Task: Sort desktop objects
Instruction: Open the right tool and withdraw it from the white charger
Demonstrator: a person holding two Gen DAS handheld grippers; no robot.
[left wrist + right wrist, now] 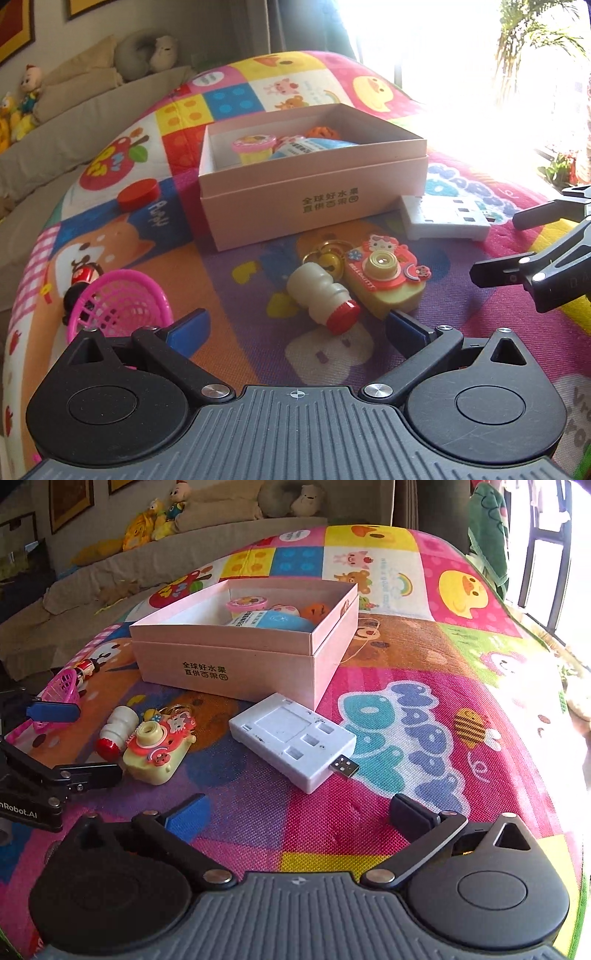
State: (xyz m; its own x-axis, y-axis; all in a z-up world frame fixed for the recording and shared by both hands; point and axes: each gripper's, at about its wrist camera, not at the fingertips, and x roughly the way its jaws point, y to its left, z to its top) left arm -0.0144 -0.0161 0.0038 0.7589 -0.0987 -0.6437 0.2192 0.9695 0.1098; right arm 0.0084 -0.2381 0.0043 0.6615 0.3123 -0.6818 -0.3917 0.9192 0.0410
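Note:
A pink cardboard box (314, 206) (236, 664) stands open on the colourful mat and holds several small toys. In front of it lie a white toy bottle with a red cap (323, 295) (116, 729), a yellow and pink toy camera keychain (384, 280) (155, 753) and a white USB card reader (443, 218) (295, 738). My left gripper (295, 328) is open, empty, just short of the bottle. My right gripper (299, 812) is open, empty, just short of the card reader. Each gripper also shows in the other's view, the right gripper (535, 243) and the left gripper (70, 742).
A pink toy basket (118, 306) (61, 690) and a small figurine (83, 280) (86, 670) lie at the left. A red disc (138, 194) lies left of the box. A sofa with plush toys (155, 520) is behind the mat. A bright window is at the right.

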